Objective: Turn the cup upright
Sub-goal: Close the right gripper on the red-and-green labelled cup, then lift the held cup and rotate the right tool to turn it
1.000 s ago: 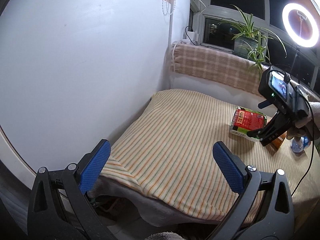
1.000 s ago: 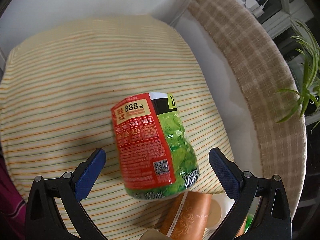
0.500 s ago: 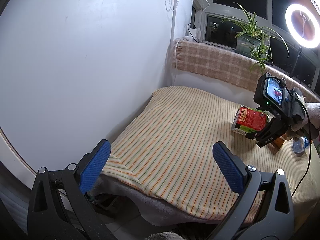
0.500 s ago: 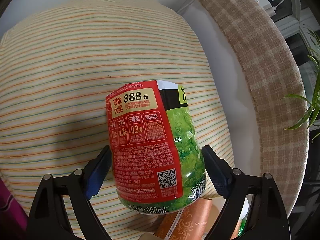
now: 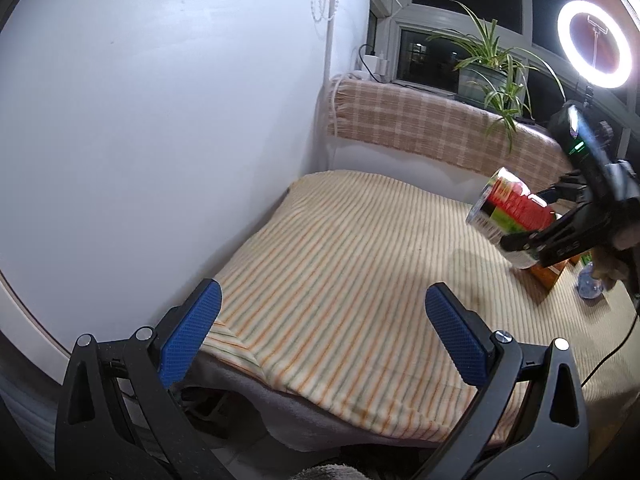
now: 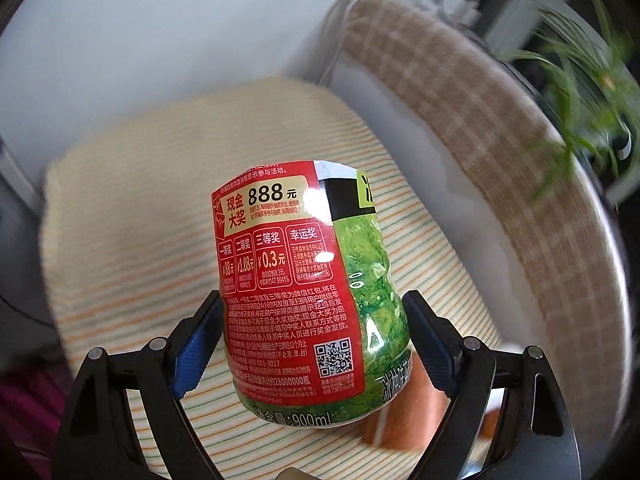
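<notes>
Left gripper (image 5: 320, 330): blue ribbed pads spread wide, nothing between them.
Right gripper (image 5: 532, 240): black jaws clamp the red-and-green labelled plastic cup (image 5: 510, 216), tilted, above the striped cloth (image 5: 360, 264).

Red-and-green labelled cup (image 6: 304, 292), blue fingers (image 6: 196, 348), orange-and-green striped cream cloth (image 5: 340, 264), brown checked blanket (image 5: 424, 128).

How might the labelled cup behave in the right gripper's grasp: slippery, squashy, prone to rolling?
The cup wears glossy film with glare spots, so it may slip between the right gripper pads. It looks like thin plastic, probably light and squashy. Its round body would likely roll on the striped cloth.
</notes>
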`<state>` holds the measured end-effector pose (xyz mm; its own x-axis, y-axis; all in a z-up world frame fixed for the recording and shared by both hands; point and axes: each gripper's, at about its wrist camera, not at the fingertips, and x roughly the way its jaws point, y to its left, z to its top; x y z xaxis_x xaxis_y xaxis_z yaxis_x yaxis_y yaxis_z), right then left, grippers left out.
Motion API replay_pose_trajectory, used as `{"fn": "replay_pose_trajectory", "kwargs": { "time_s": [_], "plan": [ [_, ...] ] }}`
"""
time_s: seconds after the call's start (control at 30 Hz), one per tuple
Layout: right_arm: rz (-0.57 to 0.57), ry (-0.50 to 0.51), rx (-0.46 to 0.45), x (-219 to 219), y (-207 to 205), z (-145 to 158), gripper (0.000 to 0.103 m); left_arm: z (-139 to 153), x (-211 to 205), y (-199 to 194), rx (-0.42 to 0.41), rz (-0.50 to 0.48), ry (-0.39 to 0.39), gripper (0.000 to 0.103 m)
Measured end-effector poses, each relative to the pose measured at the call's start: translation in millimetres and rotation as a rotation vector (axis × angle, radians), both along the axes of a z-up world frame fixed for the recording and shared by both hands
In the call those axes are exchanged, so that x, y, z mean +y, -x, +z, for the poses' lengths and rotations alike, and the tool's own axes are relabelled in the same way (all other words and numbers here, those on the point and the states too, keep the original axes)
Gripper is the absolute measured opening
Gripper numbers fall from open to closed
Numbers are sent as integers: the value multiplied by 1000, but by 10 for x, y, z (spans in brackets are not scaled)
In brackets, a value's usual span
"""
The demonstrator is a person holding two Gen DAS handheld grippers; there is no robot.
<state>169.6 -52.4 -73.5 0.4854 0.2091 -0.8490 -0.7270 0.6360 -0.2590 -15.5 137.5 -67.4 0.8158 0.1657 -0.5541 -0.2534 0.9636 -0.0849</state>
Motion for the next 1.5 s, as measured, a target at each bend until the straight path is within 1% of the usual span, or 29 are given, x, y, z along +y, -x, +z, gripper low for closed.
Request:
{"fn": "replay_pose_trajectory", "kwargs": {
  "time_s": [0.17,0.2,0.27,0.33,0.47,0.57,0.6,0.67,0.8,0.93,1.03,1.13,1.23,1.4,1.5],
  "plan": [
    [-151,-205,60,-428,268,243,87,-25,-180,-68,3,-58,11,103],
    [-199,-261,86,-581,335,274,87,-28,-230,-85,4,-74,10,103],
    [-273,-337,126,-780,420,282,87,-32,-319,-121,7,-100,8,103],
    [-374,-431,182,-1041,481,252,87,-40,-414,-155,9,-128,12,103],
    [-559,-605,284,-1499,665,67,88,-50,-573,-195,14,-173,24,103],
    [-652,-698,357,-1733,784,-133,88,-62,-691,-209,19,-205,21,103],
    [-697,-737,398,-1824,820,-251,88,-63,-724,-213,21,-213,20,103],
    [-762,-783,451,-1956,830,-417,88,-67,-783,-224,27,-228,21,103],
    [-866,-808,500,-2120,794,-666,88,-76,-845,-233,39,-246,31,103],
    [-884,-818,529,-2138,755,-777,88,-85,-855,-229,49,-250,36,103],
    [-876,-824,526,-2100,678,-766,89,-103,-827,-277,69,-250,57,103],
    [-853,-785,511,-2041,634,-744,89,-120,-813,-303,87,-252,78,103],
    [-858,-797,516,-2096,616,-718,89,-119,-821,-312,92,-261,85,103],
    [-843,-818,511,-2213,701,-687,90,-114,-882,-329,97,-290,92,103],
    [-830,-822,491,-2270,801,-607,90,-109,-928,-349,107,-315,114,103]
  ]
}}
